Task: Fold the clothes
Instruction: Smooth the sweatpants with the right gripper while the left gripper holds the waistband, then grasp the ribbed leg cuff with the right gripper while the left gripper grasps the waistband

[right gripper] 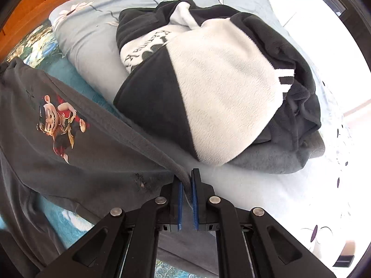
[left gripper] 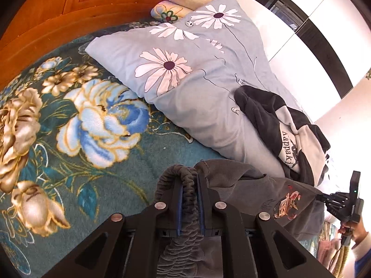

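A dark grey garment (right gripper: 92, 157) with a cartoon figure print (right gripper: 59, 125) is held up between my two grippers over the bed. My left gripper (left gripper: 189, 178) is shut on its ribbed elastic edge (left gripper: 189, 199). My right gripper (right gripper: 187, 180) is shut on the garment's other edge; it also shows at the right of the left wrist view (left gripper: 324, 198). The print shows in the left wrist view (left gripper: 287, 205) too. A crumpled black and white fleece garment (right gripper: 222, 97) lies on the quilt behind, also in the left wrist view (left gripper: 289, 134).
A light blue quilt with white daisies (left gripper: 185, 74) lies bunched across the bed. A teal floral blanket (left gripper: 69, 127) covers the bed on the left. A wooden headboard (left gripper: 69, 11) stands behind. Rolled floral pillows (left gripper: 178, 2) sit at the top.
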A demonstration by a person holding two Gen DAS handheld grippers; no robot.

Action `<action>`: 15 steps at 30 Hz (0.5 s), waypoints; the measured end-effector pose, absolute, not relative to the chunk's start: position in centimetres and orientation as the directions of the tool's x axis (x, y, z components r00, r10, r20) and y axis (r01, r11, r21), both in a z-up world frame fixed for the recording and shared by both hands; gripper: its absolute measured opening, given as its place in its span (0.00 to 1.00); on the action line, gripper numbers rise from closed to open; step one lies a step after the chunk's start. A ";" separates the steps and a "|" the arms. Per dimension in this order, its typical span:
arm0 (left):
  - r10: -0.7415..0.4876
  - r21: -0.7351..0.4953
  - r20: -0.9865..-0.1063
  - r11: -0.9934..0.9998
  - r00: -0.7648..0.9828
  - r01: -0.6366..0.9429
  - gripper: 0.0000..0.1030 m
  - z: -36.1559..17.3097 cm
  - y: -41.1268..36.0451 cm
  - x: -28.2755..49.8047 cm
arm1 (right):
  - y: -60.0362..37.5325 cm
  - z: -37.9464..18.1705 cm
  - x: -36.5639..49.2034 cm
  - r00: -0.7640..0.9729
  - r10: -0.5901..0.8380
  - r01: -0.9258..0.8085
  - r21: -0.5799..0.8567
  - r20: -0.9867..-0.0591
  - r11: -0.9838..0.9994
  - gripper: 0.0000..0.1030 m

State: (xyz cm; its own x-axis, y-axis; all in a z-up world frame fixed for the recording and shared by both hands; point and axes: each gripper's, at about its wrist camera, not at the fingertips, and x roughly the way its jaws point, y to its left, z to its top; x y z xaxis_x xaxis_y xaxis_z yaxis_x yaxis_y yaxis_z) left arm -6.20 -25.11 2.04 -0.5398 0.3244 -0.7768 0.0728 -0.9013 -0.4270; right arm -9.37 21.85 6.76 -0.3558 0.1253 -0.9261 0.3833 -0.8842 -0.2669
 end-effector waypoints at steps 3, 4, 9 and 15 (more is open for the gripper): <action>0.341 -0.460 -0.771 -0.882 -0.537 0.101 0.11 0.3 -25.5 -6.0 | 21.8 6.1 -8.5 -0.344 0.143 0.409 -0.285 -0.928 -0.867 0.07; 0.349 -0.478 -0.767 -0.871 -0.539 0.116 0.11 -0.4 -25.9 -5.7 | 21.8 5.9 -8.0 -0.340 0.143 0.421 -0.287 -0.930 -0.860 0.07; 0.378 -0.543 -0.765 -0.814 -0.521 0.207 0.18 -2.2 -27.8 -3.9 | 23.5 5.2 -6.2 -0.336 0.128 0.437 -0.275 -0.933 -0.857 0.15; 0.427 -0.594 -0.753 -0.769 -0.501 0.236 0.30 -1.0 -29.7 0.9 | 29.0 8.1 -2.8 -0.389 0.050 0.266 -0.164 -0.920 -0.950 0.42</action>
